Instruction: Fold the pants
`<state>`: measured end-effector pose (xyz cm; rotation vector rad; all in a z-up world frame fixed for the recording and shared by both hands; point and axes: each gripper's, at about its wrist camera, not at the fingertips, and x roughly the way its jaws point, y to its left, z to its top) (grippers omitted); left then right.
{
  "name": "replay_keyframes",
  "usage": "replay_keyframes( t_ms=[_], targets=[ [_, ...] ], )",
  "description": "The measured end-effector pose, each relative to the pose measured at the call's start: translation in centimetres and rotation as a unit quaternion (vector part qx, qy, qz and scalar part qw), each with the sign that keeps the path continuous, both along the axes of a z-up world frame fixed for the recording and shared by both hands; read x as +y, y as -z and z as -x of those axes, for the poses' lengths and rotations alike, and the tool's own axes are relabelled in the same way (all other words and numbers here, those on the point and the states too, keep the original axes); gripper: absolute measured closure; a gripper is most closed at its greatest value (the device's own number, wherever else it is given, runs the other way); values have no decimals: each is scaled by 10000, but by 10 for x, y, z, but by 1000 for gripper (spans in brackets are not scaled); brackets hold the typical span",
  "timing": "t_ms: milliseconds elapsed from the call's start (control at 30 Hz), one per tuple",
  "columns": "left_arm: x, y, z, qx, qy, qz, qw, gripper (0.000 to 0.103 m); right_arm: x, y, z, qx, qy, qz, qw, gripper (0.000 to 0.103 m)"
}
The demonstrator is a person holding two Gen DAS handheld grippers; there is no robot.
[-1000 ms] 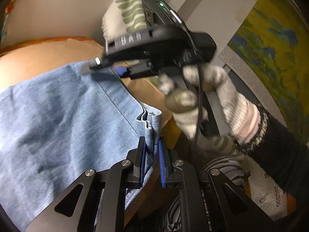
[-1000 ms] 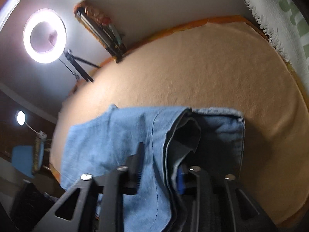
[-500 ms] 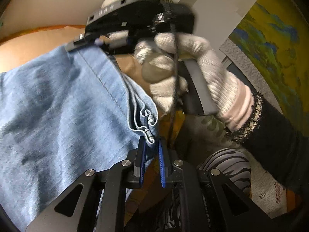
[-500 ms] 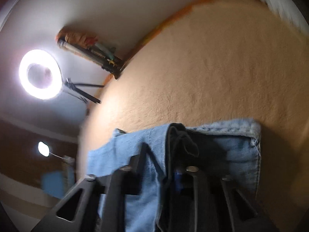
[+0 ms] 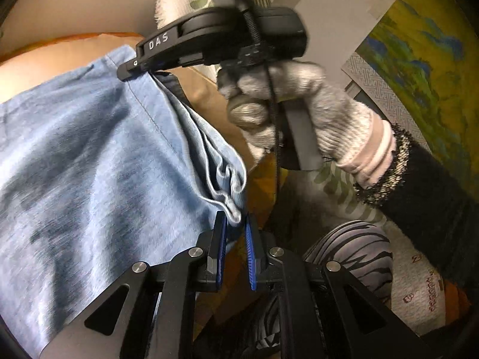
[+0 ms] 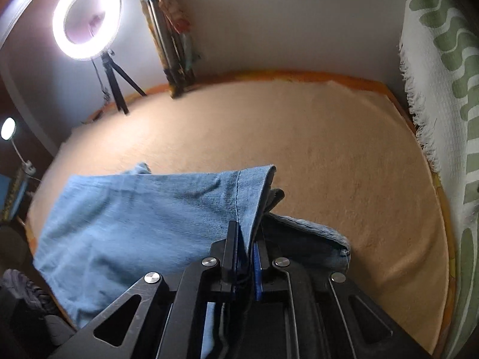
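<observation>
Black two-finger grippers, gloved hand, dark sleeve

The left gripper (image 5: 233, 233) has black fingers with blue ribbed pads (image 5: 249, 257) and round silver screws. The right gripper (image 6: 247, 246) looks the same; its black body carries white letters "DAS" and a thin black cable. The right hand (image 5: 302, 113) wears a grey-white knitted glove with a pale pink cuff; the sleeve (image 5: 425, 191) is black and fuzzy.

Left claw (image 5: 234, 224), low in the frame, pinches denim between nearly closed jaws. Right claw (image 6: 246, 239) is closing on fabric; a gloved hand (image 5: 293, 104), upper right of the left view, grips its handle.
</observation>
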<state>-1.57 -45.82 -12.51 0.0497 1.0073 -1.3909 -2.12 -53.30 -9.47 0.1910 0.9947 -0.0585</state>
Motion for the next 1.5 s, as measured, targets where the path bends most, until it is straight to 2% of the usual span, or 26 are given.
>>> replay_keyframes(
  t_ms=[100, 167, 233, 367, 500, 567, 600, 667, 767, 867, 933, 1033, 1167, 1233, 1267, 1400, 1500],
  targets=[
    [8, -4, 7, 48, 94, 85, 9999, 92, -14, 3, -6, 100, 320, 10, 9994, 90],
    [14, -6, 10, -39, 186, 122, 9997, 92, -31, -1, -2, 99, 602, -320, 9976, 85],
    [21, -13, 16, -219, 219, 131, 9994, 88, -42, -9, 7, 55, 812, -399, 9959, 75],
    [53, -27, 0, -96, -123, 295, 9994, 87, -41, -30, 34, -69, 802, -445, 9958, 71],
    [98, -39, -24, -149, -827, 295, 9960, 87, -29, -42, 47, -186, 623, -310, 9974, 65],
    [128, -45, -33, -361, -1256, 196, 9912, 85, -29, -41, 42, -200, 641, -344, 9972, 64],
    [140, -45, -35, -436, -1416, 132, 9889, 79, -29, -38, 37, -181, 667, -326, 9971, 64],
    [177, -47, -41, -644, -1887, -50, 9799, 71, -28, -32, 27, -150, 745, -386, 9964, 63],
    [227, -43, -50, -767, -2497, -353, 9646, 69, -18, -32, 20, -275, 660, -556, 9959, 62],
    [273, -28, -58, -690, -3085, -626, 9467, 69, 10, -38, 8, -393, 359, -641, 9965, 62],
    [302, -13, -63, -586, -3493, -795, 9318, 69, 33, -42, -1, -420, 96, -658, 9969, 62],
    [320, 6, -66, -373, -3770, -1020, 9198, 69, 73, -46, -14, -388, -321, -732, 9960, 62],
    [331, 19, -66, -183, -3975, -1111, 9107, 69, 137, -50, -34, -244, -958, -807, 9918, 58],
    [336, 22, -68, -94, -4016, -1110, 9090, 69, 170, -51, -45, -171, -1252, -808, 9887, 47],
    [336, 23, -68, -96, -4046, -1124, 9075, 69, 190, -51, -51, -107, -1398, -794, 9869, 46],
    [346, 25, -67, -67, -4104, -1157, 9045, 69, 259, -42, -75, 232, -1826, -847, 9792, 45],
    [350, 28, -67, -52, -4114, -1172, 9039, 69, 307, -30, -91, 414, -2121, -709, 9738, 46]
  ],
)
